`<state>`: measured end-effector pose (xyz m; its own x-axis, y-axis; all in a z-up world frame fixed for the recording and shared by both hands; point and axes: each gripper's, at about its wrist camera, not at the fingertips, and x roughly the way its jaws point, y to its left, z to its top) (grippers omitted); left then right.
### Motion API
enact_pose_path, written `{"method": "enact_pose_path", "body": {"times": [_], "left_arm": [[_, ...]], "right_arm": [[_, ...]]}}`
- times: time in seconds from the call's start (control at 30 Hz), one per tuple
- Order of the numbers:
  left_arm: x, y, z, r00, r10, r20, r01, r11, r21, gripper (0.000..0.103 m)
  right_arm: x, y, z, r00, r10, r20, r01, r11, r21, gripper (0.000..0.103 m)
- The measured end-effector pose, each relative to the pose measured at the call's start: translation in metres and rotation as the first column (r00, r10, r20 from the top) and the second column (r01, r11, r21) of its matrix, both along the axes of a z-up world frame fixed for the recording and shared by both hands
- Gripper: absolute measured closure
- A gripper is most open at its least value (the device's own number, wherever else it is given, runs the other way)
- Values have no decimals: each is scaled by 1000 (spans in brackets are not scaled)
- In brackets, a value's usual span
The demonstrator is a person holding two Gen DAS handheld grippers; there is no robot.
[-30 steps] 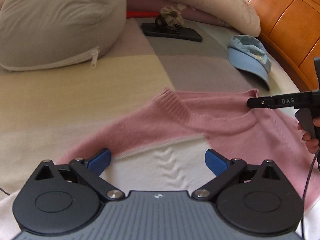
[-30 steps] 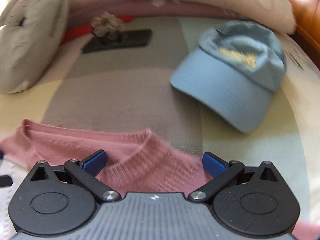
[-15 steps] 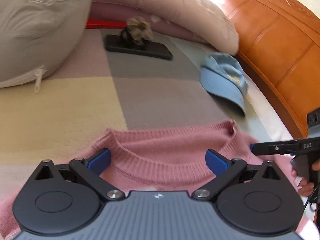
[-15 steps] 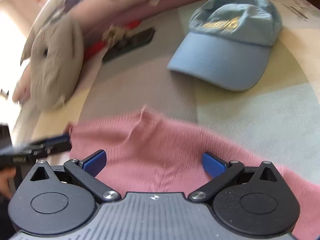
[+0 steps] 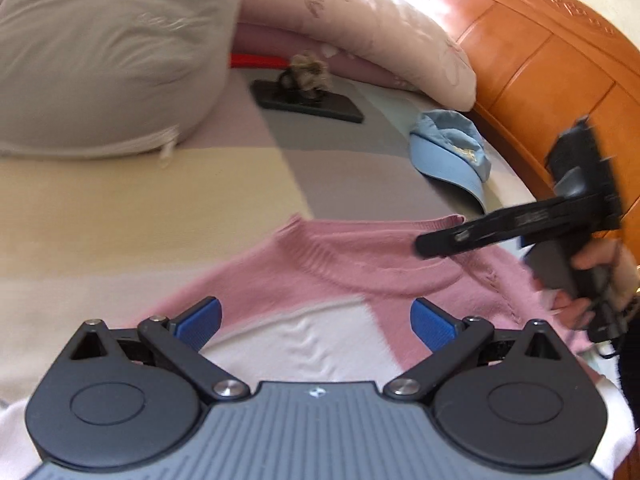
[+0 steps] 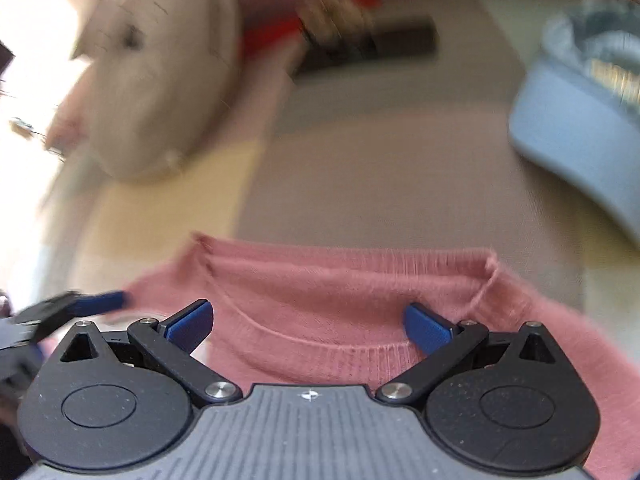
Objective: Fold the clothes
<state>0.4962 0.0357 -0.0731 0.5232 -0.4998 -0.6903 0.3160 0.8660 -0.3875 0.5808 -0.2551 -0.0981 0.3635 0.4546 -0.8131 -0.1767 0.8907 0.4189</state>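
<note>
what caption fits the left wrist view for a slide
Open left gripper above a pink-and-white sweater on the bed, right gripper over its collar.

Left gripper (image 5: 316,318): blue-padded fingers spread wide above the sweater, holding nothing.
Sweater (image 5: 360,268): pink knit with a white panel, lying flat on a pastel checked bedspread (image 5: 160,200).
Right gripper (image 5: 424,245): black, held in a hand (image 5: 604,276), tip over the collar's right side.
Beyond: blue cap (image 5: 452,152), black phone (image 5: 308,100), grey pillow (image 5: 100,68), orange wooden headboard (image 5: 540,52).
</note>
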Motion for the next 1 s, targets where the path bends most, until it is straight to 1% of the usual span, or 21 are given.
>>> {"method": "enact_pose_path", "body": {"times": [0.1, 0.17, 0.2, 0.27, 0.3, 0.37, 0.4, 0.5, 0.6, 0.67, 0.73, 0.8, 0.87, 0.93, 1.0], "left_arm": [[-2, 13, -3, 1000, 15, -1, -15, 1000, -18, 3], [-3, 18, -5, 999, 31, -11, -31, 999, -29, 3], [-5, 20, -4, 999, 38, -15, -38, 999, -30, 3], [-10, 22, 1, 999, 44, -11, -44, 999, -17, 3], [-16, 21, 7, 999, 43, -5, -43, 999, -8, 3], [-31, 20, 22, 999, 38, 10, -38, 999, 9, 3], [-38, 19, 29, 999, 35, 17, -36, 999, 17, 3], [-59, 17, 51, 999, 27, 38, -29, 999, 43, 3], [-80, 15, 73, 998, 19, 58, -23, 997, 69, 3], [-94, 14, 88, 997, 13, 72, -19, 996, 87, 3], [-117, 8, 98, 997, -9, 82, -1, 992, 126, 3], [-144, 2, 103, 995, -33, 95, 18, 987, 160, 3], [-169, -4, 103, 994, -61, 89, 44, 982, 182, 3], [-194, -9, 99, 993, -80, 84, 63, 979, 195, 3], [-219, -15, 90, 993, -85, 85, 66, 976, 209, 3]], "right_arm": [[6, 6, 0, 996, -32, 87, 36, 999, -35, 0], [11, 9, -2, 986, -40, 161, 49, 998, -49, 0], [15, 11, -5, 985, -29, 168, 43, 996, -76, 0], [17, 12, -3, 984, -27, 178, 43, 995, -89, 0], [16, 10, 1, 986, -35, 161, 49, 995, -85, 0], [6, 5, 17, 987, -31, 155, 39, 998, -47, 0], [-2, 2, 28, 985, -24, 171, 32, 999, -40, 0], [-33, -14, 66, 983, -8, 181, 14, 1000, -28, 0], [-75, -28, 102, 980, 9, 197, -6, 1000, -17, 0], [-109, -39, 119, 979, 12, 204, -9, 1000, -17, 0], [-144, -48, 134, 977, 19, 211, -16, 1000, -16, 0], [-182, -57, 140, 973, 23, 230, -18, 1000, -23, 0], [-219, -66, 143, 969, 26, 244, -20, 999, -27, 0], [-253, -74, 139, 969, 15, 247, -10, 1000, -21, 0], [-285, -80, 133, 969, -6, 245, 9, 1000, -12, 0]]}}
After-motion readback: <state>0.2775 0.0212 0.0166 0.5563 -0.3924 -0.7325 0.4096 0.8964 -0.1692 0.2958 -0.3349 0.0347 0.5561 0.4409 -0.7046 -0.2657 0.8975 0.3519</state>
